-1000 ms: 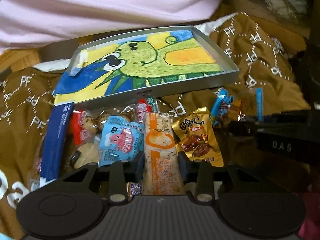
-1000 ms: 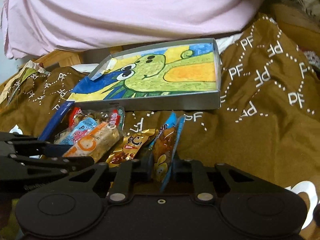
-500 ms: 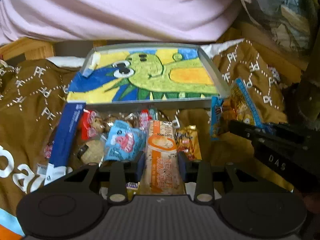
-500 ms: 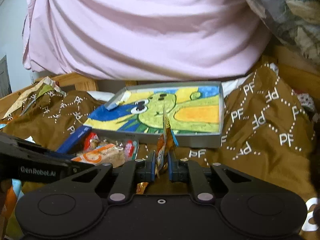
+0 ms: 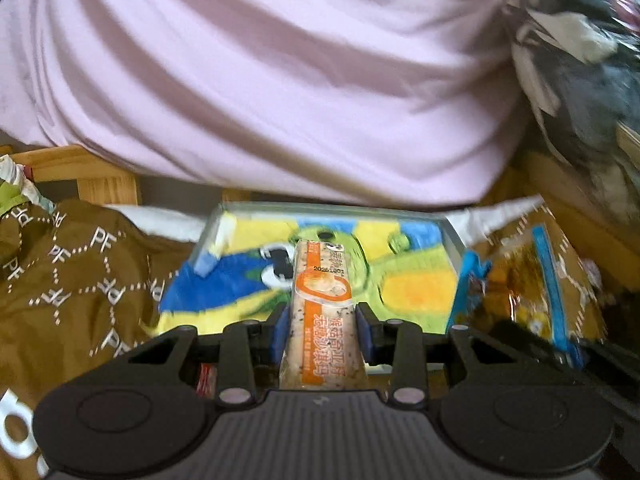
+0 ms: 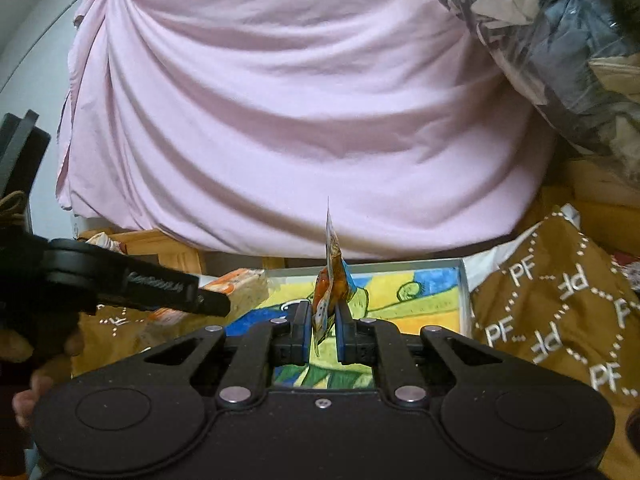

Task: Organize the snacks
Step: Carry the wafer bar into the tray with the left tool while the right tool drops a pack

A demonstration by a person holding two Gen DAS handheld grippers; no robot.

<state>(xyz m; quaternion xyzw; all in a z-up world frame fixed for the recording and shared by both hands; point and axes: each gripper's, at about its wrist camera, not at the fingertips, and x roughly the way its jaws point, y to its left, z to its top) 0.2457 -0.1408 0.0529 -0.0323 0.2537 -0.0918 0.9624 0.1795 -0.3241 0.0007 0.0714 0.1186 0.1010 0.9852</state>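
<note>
My left gripper (image 5: 322,330) is shut on a long speckled snack bar with an orange label (image 5: 322,300), held up in front of the grey tray (image 5: 454,236) with the green dinosaur picture. To its right hangs an orange packet with blue edges (image 5: 528,292). In the right wrist view my right gripper (image 6: 323,320) is shut on that orange packet (image 6: 329,284), edge-on and upright over the tray (image 6: 464,284). The left gripper (image 6: 120,280) and its bar (image 6: 244,286) show at the left there.
A brown cloth printed with "PF" (image 5: 72,272) covers the surface around the tray. A pink draped sheet (image 6: 280,120) hangs behind, over a wooden frame (image 5: 108,184). A clear bag of clothes (image 6: 560,40) sits at the upper right. A red wrapper (image 5: 206,376) peeks under the left gripper.
Both grippers have lifted their snacks off the pile and moved toward the tray. The rest of the snack pile has dropped out of sight below.
</note>
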